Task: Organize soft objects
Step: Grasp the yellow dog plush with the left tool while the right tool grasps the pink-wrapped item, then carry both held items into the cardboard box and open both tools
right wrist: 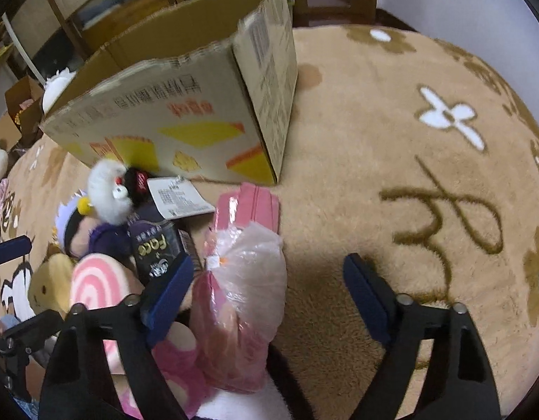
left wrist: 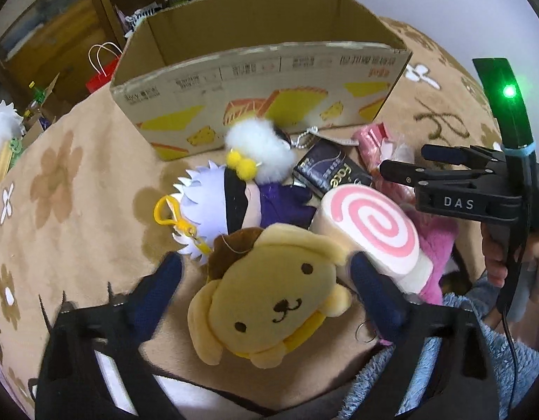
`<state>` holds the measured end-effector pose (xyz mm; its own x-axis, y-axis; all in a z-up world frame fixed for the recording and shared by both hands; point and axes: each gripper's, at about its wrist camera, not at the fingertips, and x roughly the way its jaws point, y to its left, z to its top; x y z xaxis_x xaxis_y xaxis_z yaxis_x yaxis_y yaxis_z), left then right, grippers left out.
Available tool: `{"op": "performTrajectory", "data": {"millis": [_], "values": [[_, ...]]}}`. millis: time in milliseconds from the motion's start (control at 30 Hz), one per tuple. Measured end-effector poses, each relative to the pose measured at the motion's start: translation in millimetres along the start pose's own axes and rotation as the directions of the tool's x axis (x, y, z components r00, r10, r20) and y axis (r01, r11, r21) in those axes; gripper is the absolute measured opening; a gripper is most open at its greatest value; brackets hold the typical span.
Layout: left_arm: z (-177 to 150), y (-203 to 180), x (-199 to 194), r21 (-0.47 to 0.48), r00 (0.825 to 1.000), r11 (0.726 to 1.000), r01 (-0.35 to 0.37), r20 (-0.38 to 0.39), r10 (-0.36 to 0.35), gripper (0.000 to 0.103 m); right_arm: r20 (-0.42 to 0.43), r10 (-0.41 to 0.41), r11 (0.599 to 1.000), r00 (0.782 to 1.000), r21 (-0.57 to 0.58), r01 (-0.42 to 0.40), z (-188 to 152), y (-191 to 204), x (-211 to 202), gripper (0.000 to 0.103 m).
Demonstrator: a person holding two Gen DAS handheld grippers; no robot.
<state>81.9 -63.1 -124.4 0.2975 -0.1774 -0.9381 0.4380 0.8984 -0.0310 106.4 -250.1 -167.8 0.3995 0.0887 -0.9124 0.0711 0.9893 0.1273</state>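
Observation:
A yellow dog plush (left wrist: 269, 297) lies face up on the beige flowered carpet (left wrist: 76, 182), and my left gripper (left wrist: 269, 280) straddles it, open, with both pads clear of its sides. Beside it are a pink-swirl roll cushion (left wrist: 371, 224), a white-haired blindfolded doll (left wrist: 213, 203) and a white fluffy plush (left wrist: 258, 147). My right gripper (right wrist: 269, 290) is open over a pink item in a clear plastic bag (right wrist: 248, 273), which sits near its left finger (right wrist: 171, 290). From the left wrist view that right gripper (left wrist: 406, 160) hovers above the pile's right side.
An open cardboard box (left wrist: 255, 80) stands behind the pile, its near wall printed with yellow wedges. A black packet (left wrist: 325, 171), a white tag (right wrist: 180, 197) and a pink fluffy plush (left wrist: 437, 245) lie among the toys. Bare carpet (right wrist: 392, 175) stretches to the right. A red bag (left wrist: 101, 77) is left of the box.

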Motion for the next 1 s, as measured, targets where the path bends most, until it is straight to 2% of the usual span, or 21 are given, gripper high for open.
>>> {"op": "performTrajectory", "data": {"millis": [67,100,167,200,267,333,367,400,433,500,600,700,833,1000], "values": [[-0.5,1.3,1.6,-0.005,1.0,1.0,0.013,-0.016,-0.013,0.08,-0.035,-0.006,1.0,0.999,-0.006,0.006,-0.6,-0.1,7.7,0.084],[-0.8,1.2,1.2,-0.005,1.0,1.0,0.017,-0.015,-0.017,0.073,-0.041,-0.005,1.0,0.999,-0.01,0.004,-2.0,1.0,9.9,0.084],[-0.9,1.0,-0.7,-0.002,1.0,1.0,0.019,-0.006,-0.019,0.069,-0.045,-0.016,0.999,0.999,-0.029,0.014,-2.4,5.6,10.4,0.084],[-1.1,0.8,-2.2,-0.001,1.0,1.0,0.029,0.001,-0.029,0.059,-0.052,-0.019,0.999,0.998,-0.038,0.017,-2.9,7.2,12.5,0.084],[-1.5,-0.5,-5.5,0.004,1.0,1.0,0.028,0.012,-0.028,0.058,-0.058,-0.027,0.998,0.998,-0.05,0.024,-4.5,10.2,14.2,0.084],[-1.6,-1.2,-7.4,0.005,1.0,1.0,0.024,0.018,-0.024,0.055,-0.057,-0.021,0.997,0.998,-0.069,0.017,-6.0,14.0,13.4,0.073],[-1.1,-1.1,-8.2,0.004,0.999,1.0,0.025,0.023,-0.025,0.054,-0.061,0.018,0.998,0.998,-0.067,-0.022,-6.9,15.5,12.5,0.054],[-0.9,-0.3,-9.6,0.002,0.999,1.0,0.024,0.03,-0.024,0.053,-0.064,0.052,0.997,0.997,-0.059,-0.056,-9.7,16.8,10.2,0.044],[-1.0,0.5,-11.1,-0.001,0.999,1.0,0.022,0.038,-0.022,0.052,-0.061,0.059,0.996,0.996,-0.057,-0.063,-11.3,18.7,8.4,0.043],[-0.7,2.5,-15.2,-0.012,0.998,1.0,0.017,0.058,-0.017,0.052,-0.034,0.049,0.996,0.998,-0.078,-0.051,-12.6,22.8,2.7,0.029],[-2.7,4.3,-25.8,-0.027,0.994,1.0,0.001,0.107,0.002,0.052,0.012,0.051,0.997,0.999,-0.058,-0.05,-11.7,23.3,-12.8,0.019],[-5.4,5.1,-43.6,-0.038,0.981,0.999,-0.005,0.194,0.012,0.052,0.074,0.025,0.999,0.997,-0.049,-0.021,-14.3,22.7,-29.7,0.018],[-6.7,6.6,-69.0,-0.063,0.954,0.998,-0.009,0.299,0.028,0.052,0.167,0.006,1.0,0.986,-0.013,-0.004,-13.2,15.5,-57.1,0.018],[5.3,13.3,-99.9,-0.123,0.913,0.992,-0.002,0.405,0.052,0.052,0.314,-0.007,1.0,0.95,0.01,0.005,-5.5,14.4,-100.3,0.018]]}}
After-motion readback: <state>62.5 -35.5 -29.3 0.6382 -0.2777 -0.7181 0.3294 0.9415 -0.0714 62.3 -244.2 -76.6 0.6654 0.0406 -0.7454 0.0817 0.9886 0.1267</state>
